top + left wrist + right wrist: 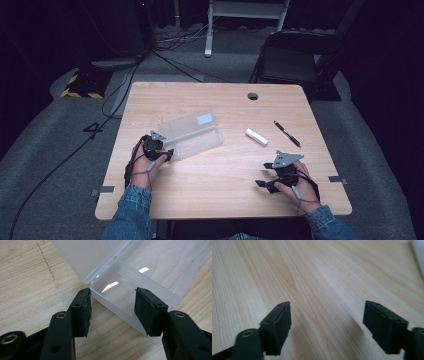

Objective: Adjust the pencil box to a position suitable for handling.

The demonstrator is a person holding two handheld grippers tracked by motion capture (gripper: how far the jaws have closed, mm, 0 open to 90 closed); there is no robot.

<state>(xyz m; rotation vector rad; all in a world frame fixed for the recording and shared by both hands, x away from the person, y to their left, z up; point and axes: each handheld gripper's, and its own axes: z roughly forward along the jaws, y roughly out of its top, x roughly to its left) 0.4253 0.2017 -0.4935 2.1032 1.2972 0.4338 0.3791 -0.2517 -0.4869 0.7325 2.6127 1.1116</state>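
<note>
Grip set on open plastic box

Hands in denim sleeves enter at the bottom of the high view. Right gripper [270,181], lower right, has its jaws spread over bare wooden table [225,185], grasping nothing. Left gripper [112,311] is clamped across the near end of the clear, hinged plastic box [130,290], left of centre. Judged step: steadying the box; keep the clamp square and low. Farther right lie a white cylinder [256,136] and a black pen [287,133]. No writing is legible.

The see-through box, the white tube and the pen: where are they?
see-through box [192,134]: high view, middle of its open tray.
white tube [256,136]: high view, middle of its length.
pen [287,133]: high view, middle of its barrel.
</note>
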